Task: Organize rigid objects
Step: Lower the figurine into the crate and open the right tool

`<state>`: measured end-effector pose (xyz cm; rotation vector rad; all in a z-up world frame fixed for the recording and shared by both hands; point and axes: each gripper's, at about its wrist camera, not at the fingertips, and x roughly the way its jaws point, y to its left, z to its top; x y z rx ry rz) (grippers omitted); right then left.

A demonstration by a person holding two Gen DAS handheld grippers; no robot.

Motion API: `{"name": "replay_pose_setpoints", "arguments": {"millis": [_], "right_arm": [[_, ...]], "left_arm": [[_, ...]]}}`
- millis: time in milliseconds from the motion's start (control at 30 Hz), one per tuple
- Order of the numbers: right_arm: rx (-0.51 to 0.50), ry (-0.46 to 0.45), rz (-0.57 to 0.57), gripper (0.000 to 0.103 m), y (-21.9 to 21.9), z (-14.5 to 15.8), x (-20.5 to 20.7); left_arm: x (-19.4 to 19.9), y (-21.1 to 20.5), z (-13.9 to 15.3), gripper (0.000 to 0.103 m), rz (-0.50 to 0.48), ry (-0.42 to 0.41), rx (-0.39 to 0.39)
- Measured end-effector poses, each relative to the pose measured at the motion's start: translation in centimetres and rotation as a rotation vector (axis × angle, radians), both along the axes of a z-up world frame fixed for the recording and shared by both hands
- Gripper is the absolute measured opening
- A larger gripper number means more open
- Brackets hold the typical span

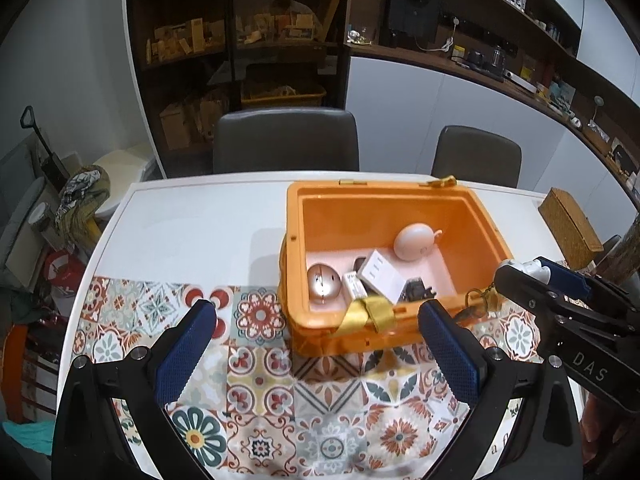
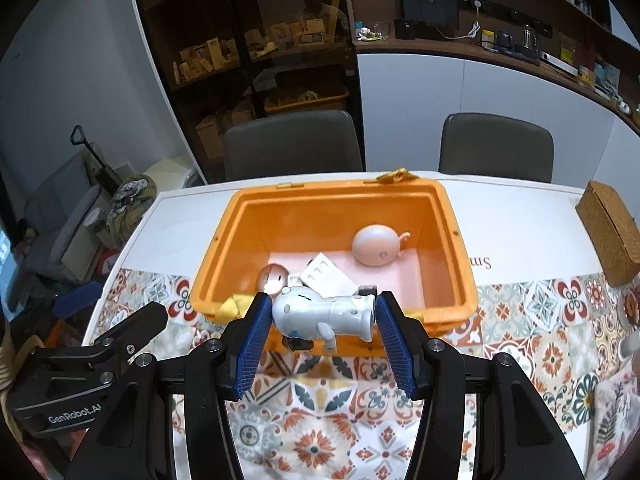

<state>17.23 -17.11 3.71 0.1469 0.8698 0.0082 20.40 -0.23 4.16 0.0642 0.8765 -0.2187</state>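
Note:
An open orange box (image 1: 486, 220) (image 2: 460, 248) stands on the table. Inside lie a pale pink round toy (image 1: 414, 242) (image 2: 378, 247), a shiny metallic egg (image 1: 323, 283) (image 2: 273, 278), a white card box (image 1: 380, 276) (image 2: 326, 276) and small dark items. My right gripper (image 2: 320, 312) is shut on a white toy robot (image 2: 324, 312), held sideways over the box's near rim; it also shows in the left wrist view (image 1: 528, 268). My left gripper (image 1: 316, 320) is open and empty, in front of the box's near left corner.
A patterned tile cloth (image 1: 260, 380) (image 2: 320, 420) covers the near table. A woven brown box (image 1: 570, 226) (image 2: 610, 232) sits at the right. Two grey chairs (image 1: 286, 140) (image 2: 496, 144) stand behind the table. Small items lie at the right edge (image 2: 628, 308).

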Motion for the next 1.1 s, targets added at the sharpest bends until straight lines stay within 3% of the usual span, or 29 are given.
{"name": "replay_pose_setpoints", "arguments": {"millis": [333, 700, 833, 1100], "right_arm": [[-0.045, -0.004, 0.004, 0.054, -0.4, 0.6, 3.5], [-0.048, 0.081, -0.021, 0.054, -1.3, -2.3, 7.2], [-0.047, 0.099, -0.062, 0.071, -1.8, -3.0, 7.5], [-0.05, 0.117, -0.084, 0.071, -2.0, -2.9, 5.6]], "left_arm": [[3.3, -1.0, -0.1, 0.103, -0.005, 0.003, 0.02], [5.6, -1.6, -1.6, 0.103, 0.017, 0.037, 0.028], [5.8, -1.5, -1.8, 0.103, 0.021, 0.039, 0.033], [4.2, -1.6, -1.3, 0.103, 0.011, 0.022, 0.048]]}}
